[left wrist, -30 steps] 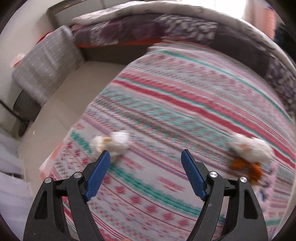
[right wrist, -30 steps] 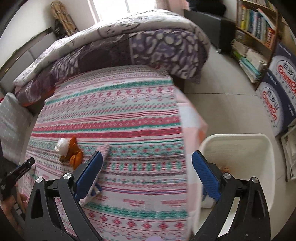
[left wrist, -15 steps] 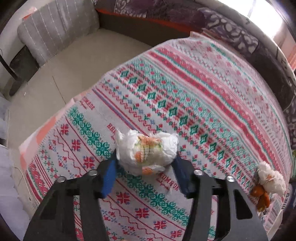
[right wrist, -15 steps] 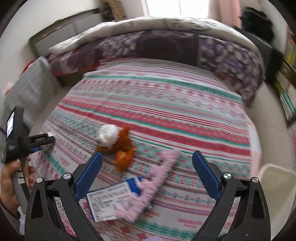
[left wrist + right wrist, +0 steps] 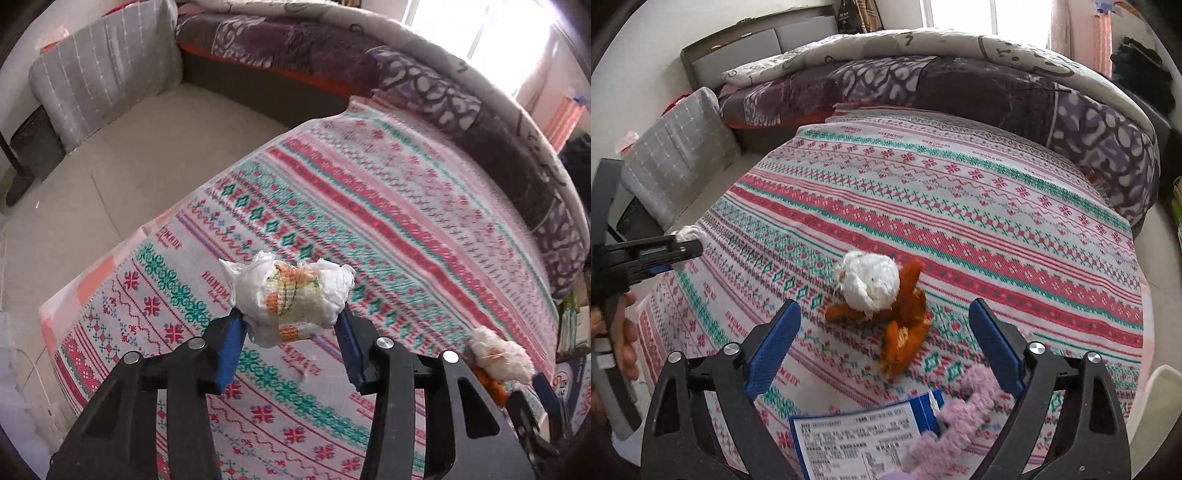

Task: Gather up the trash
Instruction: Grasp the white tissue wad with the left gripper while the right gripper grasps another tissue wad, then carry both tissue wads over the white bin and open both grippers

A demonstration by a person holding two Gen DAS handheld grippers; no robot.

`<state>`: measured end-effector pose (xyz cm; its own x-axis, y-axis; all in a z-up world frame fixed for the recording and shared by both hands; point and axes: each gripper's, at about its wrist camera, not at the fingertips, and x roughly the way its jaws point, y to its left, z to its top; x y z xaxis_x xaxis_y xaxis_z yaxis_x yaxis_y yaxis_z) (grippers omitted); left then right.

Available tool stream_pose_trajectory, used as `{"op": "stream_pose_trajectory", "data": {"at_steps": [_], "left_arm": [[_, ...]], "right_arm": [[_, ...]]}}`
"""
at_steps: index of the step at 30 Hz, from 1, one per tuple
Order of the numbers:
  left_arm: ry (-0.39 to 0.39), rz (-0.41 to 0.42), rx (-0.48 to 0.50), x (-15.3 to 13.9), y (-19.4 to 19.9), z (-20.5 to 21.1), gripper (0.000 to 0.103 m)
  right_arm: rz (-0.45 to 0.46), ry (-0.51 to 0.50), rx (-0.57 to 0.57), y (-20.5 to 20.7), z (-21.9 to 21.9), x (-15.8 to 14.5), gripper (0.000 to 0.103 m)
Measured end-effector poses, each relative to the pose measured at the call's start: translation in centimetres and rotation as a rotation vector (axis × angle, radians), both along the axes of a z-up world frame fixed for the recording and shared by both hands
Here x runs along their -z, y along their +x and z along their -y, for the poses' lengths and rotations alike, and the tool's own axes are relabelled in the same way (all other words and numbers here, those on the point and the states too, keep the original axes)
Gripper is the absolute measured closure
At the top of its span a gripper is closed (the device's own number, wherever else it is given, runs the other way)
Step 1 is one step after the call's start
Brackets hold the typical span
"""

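Observation:
My left gripper (image 5: pixel 290 325) is shut on a crumpled white tissue wad (image 5: pixel 291 291) with orange and green print, held just above the patterned bedspread (image 5: pixel 369 206). The same gripper shows at the left edge of the right wrist view (image 5: pixel 689 245), with the wad (image 5: pixel 687 232) at its tips. My right gripper (image 5: pixel 884 332) is open, its blue pads either side of and just short of a white tissue ball (image 5: pixel 870 282) lying on orange peel (image 5: pixel 905 332). That pile also shows in the left wrist view (image 5: pixel 498 356).
A blue-and-white labelled packet (image 5: pixel 860 439) and a fuzzy pink sock (image 5: pixel 960 413) lie on the bed below the right gripper. A white bin edge (image 5: pixel 1156 398) is at the right. A rolled purple duvet (image 5: pixel 960 85) lines the far side. A grey cushion (image 5: pixel 107 85) leans by the floor.
My left gripper closed on the printed tissue wad and lifted it slightly. My right gripper swung left from the white bin and moved close to the tissue ball on the orange peel.

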<state>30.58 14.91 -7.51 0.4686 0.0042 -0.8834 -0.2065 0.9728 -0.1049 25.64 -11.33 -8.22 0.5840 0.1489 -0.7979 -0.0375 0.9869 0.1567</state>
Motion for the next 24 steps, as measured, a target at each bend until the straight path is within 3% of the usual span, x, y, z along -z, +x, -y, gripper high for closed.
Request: {"op": "stream_pose_trajectory", "data": {"at_steps": [4,8,9,24], "left_arm": [[0.013,0.010,0.031,-0.4,-0.4,0.8,0.057],[0.021,0.015,0.059,-0.6,-0.6,1.3,0.057],[0.023,0.021,0.064,-0.8,-0.6,1.4,0.057],[0.031,0.227,0.106,-7.1,-2.8,4.6,0.057]], "right_arm": [[-0.013,0.014,0.010,0.8,-0.2,0.8,0.032],[-0.041,0.037,0.003,1.6,-0.7,1.5,0.073],[-0.034,0.055,0.003,1.6,-0.7,1.4,0.077],[0.128,0.136,0.121,-0.4,2.7,-4.2,0.080]]}}
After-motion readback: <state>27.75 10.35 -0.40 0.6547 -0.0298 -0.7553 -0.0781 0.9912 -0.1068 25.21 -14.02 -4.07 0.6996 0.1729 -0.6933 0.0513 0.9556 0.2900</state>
